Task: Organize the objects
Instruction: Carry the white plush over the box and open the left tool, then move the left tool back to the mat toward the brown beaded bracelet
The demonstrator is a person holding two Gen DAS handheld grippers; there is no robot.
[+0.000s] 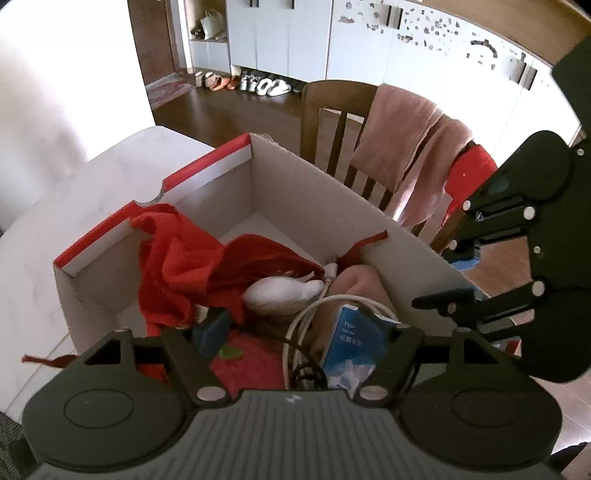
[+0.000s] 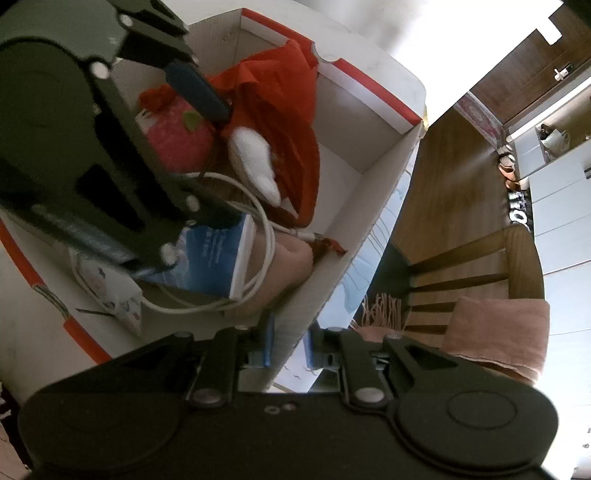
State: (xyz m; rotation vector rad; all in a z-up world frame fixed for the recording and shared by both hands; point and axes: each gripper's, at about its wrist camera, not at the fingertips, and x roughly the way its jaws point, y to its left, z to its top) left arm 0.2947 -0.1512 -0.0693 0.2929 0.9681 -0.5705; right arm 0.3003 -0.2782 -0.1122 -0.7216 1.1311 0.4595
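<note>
A white cardboard box with red-trimmed flaps (image 1: pixel 280 181) sits on a white table. It holds a red cloth (image 1: pixel 177 258), a white plush (image 1: pixel 280 295), a white cable (image 1: pixel 314 314), a blue book (image 1: pixel 354 343) and a pink strawberry plush (image 1: pixel 247 365). My left gripper (image 1: pixel 295 332) hangs open over the box contents, holding nothing. My right gripper (image 2: pixel 290 343) straddles the box's side wall (image 2: pixel 354 243), one blue pad on each face, shut on it. It also shows in the left wrist view (image 1: pixel 461 273).
A wooden chair (image 1: pixel 332 122) draped with a pink towel (image 1: pixel 406 147) stands just beyond the box. Shoes line white cabinets (image 1: pixel 288 33) across the wooden floor. The table edge (image 1: pixel 122 147) runs left of the box.
</note>
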